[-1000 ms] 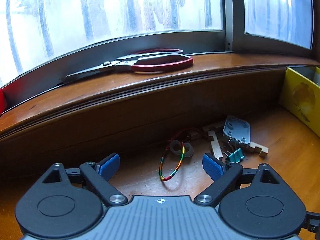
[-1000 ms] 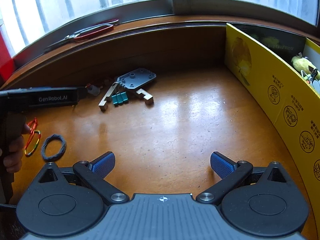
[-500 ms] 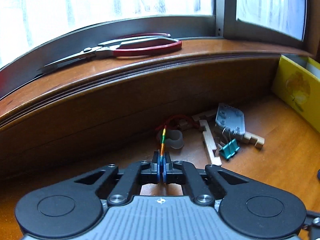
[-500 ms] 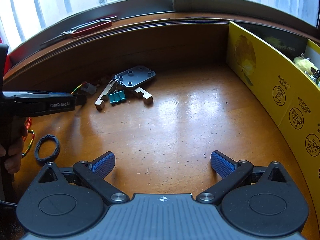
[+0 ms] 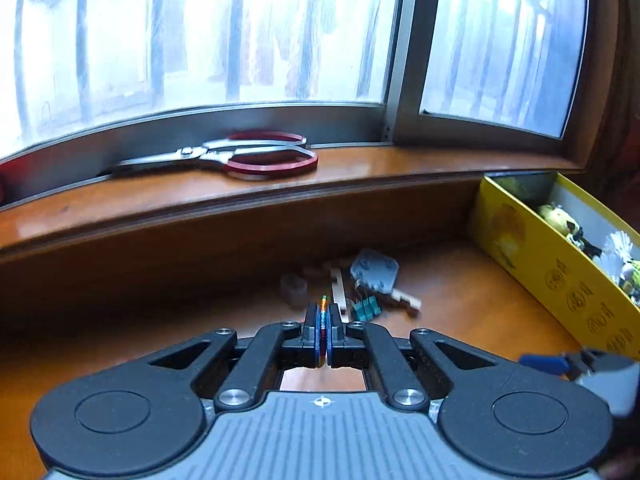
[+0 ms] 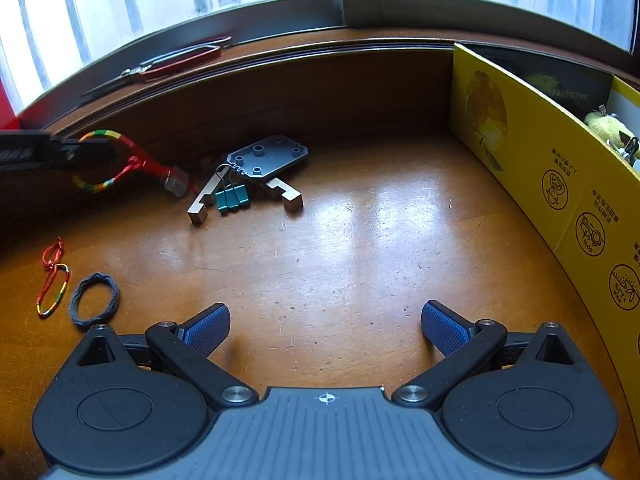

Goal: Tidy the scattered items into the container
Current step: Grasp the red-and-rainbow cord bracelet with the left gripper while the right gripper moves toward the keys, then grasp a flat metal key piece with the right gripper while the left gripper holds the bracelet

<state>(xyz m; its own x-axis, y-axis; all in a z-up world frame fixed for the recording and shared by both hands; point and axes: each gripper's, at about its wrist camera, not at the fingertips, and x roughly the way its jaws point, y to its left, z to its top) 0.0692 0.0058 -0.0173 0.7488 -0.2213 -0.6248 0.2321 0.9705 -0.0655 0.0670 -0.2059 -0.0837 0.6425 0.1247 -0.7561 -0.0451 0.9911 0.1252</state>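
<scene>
Bracelet [image 6: 105, 160] pinched in left tongs [image 5: 323, 334]; right tongs [image 6: 326, 326] spread over bare tabletop [image 6: 360, 240].

Rainbow-striped bracelet [image 6: 105, 160] on red cord, teal binder clips [image 6: 232, 200], a yellow box [image 6: 540, 168] (black round symbols), red-handled scissors [image 5: 240, 156].

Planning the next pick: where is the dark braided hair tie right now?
In the right wrist view, the dark braided hair tie lies on the wooden desk at the lower left, beside a thin red-and-rainbow cord loop.

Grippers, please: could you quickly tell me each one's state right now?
Left gripper: shut on the rainbow bracelet.
Right gripper: open, holding nothing.
</scene>
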